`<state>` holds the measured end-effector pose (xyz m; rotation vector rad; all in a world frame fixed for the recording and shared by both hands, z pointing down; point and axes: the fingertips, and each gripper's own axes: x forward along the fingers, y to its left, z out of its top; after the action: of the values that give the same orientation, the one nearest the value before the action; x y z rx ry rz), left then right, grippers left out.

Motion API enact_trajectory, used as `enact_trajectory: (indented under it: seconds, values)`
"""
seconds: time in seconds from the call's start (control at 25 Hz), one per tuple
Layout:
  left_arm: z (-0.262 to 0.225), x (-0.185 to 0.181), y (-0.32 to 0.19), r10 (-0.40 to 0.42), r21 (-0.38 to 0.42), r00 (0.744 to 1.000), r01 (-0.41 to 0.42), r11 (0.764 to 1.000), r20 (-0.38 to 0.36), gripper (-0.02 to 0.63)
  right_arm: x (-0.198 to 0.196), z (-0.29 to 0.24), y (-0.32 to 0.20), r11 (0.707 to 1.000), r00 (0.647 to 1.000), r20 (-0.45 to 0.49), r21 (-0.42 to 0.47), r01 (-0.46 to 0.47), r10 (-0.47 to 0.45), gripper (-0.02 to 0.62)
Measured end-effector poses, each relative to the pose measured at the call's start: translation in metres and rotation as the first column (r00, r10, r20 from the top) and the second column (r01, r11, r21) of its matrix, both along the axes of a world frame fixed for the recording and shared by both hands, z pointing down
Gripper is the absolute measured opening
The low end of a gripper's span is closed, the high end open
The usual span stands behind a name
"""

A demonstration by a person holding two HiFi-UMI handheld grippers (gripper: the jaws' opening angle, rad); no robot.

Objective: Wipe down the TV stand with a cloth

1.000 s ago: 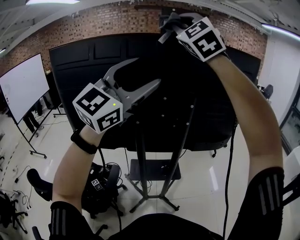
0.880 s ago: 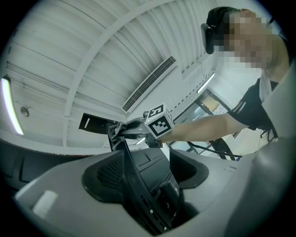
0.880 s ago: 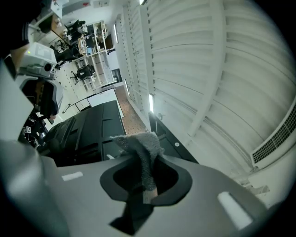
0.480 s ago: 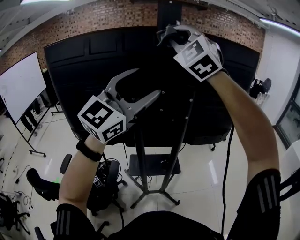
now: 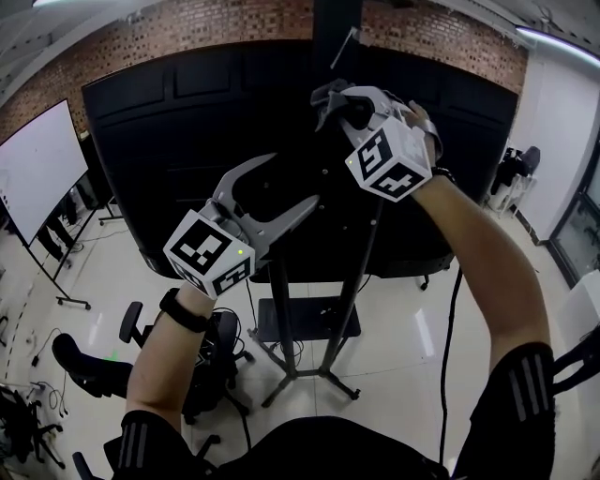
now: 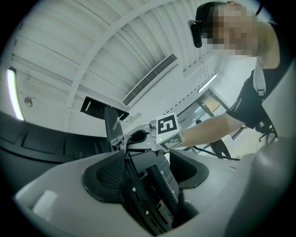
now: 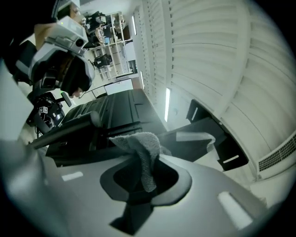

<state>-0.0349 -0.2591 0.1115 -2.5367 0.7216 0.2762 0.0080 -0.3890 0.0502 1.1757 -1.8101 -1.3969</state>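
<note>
The TV stand holds a large black screen, seen from behind point(image 5: 187, 141), on a dark upright post point(image 5: 336, 37) with splayed legs point(image 5: 281, 309) and a low shelf point(image 5: 305, 328). My right gripper point(image 5: 333, 98) is raised high against the post and shut on a grey cloth point(image 5: 326, 92). In the right gripper view the cloth point(image 7: 141, 148) bunches out between the closed jaws of the right gripper point(image 7: 144, 178). My left gripper point(image 5: 291, 180) hovers lower left, open and empty, in front of the screen's back. Through the open left gripper point(image 6: 150, 171) I see the right gripper's marker cube point(image 6: 167, 129).
A whiteboard on wheels point(image 5: 37, 159) stands at the left. Office chairs point(image 5: 84, 366) sit on the glossy floor at lower left. A black cable point(image 5: 450, 328) hangs down at the right. A brick wall point(image 5: 234, 19) runs behind the screen.
The right gripper with the cloth has come lower and a little leftward along the post. The left gripper has stayed open, nearly in place.
</note>
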Motion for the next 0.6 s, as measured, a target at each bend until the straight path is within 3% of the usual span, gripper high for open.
enact_trajectory:
  seconds: [0.28, 0.6]
  values:
    - [0.038, 0.001, 0.000, -0.007, -0.020, 1.000, 0.007, 1.000, 0.019, 0.327, -0.005, 0.053, -0.004, 0.998, 0.989, -0.132, 0.023, -0.058, 0.060, 0.058]
    - [0.082, -0.006, -0.007, -0.028, -0.087, 0.999, 0.030, 0.996, 0.024, 0.327, -0.013, 0.118, -0.006, 0.993, 0.945, -0.306, 0.039, -0.107, 0.114, 0.058]
